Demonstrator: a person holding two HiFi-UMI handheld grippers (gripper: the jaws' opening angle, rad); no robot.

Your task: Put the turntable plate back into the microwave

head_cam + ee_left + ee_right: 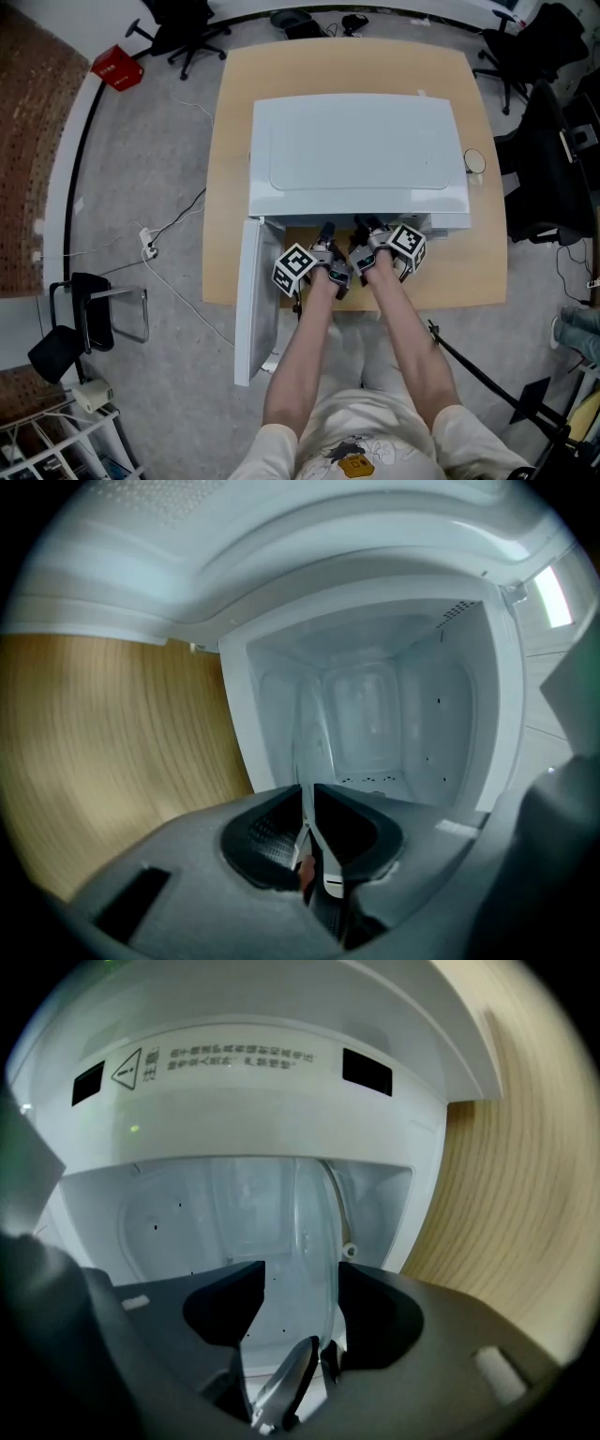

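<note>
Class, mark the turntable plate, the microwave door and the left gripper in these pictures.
turntable plate [317, 1234], right gripper view, its clear glass rim.
microwave door [255, 317], head view, open door's face.
left gripper [307, 791], left gripper view, between its fingertips.

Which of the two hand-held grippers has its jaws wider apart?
The right hand-held gripper: its jaws stand apart around the glass turntable plate, while the left hand-held gripper pinches its rim.

The head view looks steeply down on the microwave from above. Both gripper views face close into its open cavity.
</note>
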